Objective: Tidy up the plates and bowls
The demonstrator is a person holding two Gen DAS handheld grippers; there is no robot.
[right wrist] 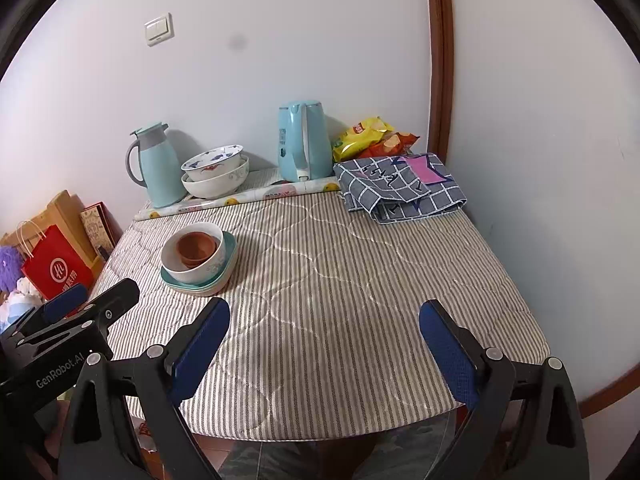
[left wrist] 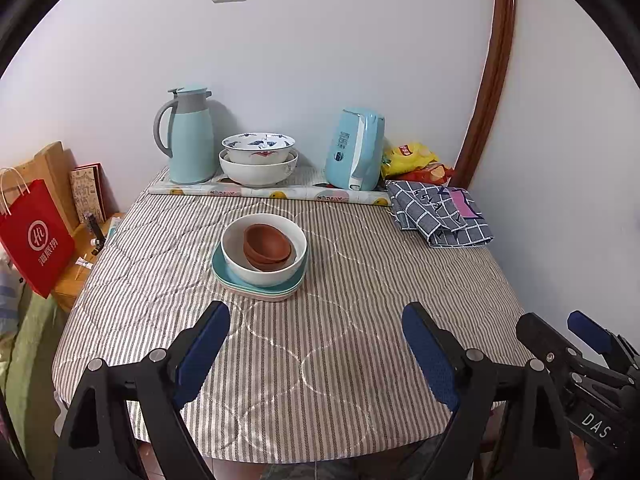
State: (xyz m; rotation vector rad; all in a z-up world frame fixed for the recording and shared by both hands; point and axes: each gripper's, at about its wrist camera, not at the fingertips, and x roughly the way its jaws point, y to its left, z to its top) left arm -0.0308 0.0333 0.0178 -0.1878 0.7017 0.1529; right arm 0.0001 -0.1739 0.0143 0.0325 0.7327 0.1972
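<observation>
Your left gripper (left wrist: 316, 344) is spread wide over the near edge of the table, its blue textured pads gripping nothing and touching nothing. Your right gripper (right wrist: 324, 342) is released just as wide and equally empty, hovering over bare cloth to the right. In each view the other tool is cut off at the frame edge, so only part of its black body shows there.

The table (right wrist: 360, 280) wears a quilted striped cover with pale stitched curves. Left of centre on it sits the stack: flat teal plates (left wrist: 218, 270) with a pinkish one beneath, its count hard to make out, then a white bowl (left wrist: 264, 272) on top, and brown bowls (left wrist: 267, 246) nested inside that, looking like matte clay.

On the far right lies a folded grid-patterned cloth (right wrist: 400, 192). Along the far wall, on a printed mat, stand a pale blue jug (left wrist: 190, 136), two nested porcelain bowls (left wrist: 258, 160), the upper painted blue and red, and a pale blue kettle (left wrist: 354, 150). Snack bags (right wrist: 372, 136) are half hidden behind the cloth. A red paper bag (left wrist: 36, 236) stands off the left edge.
</observation>
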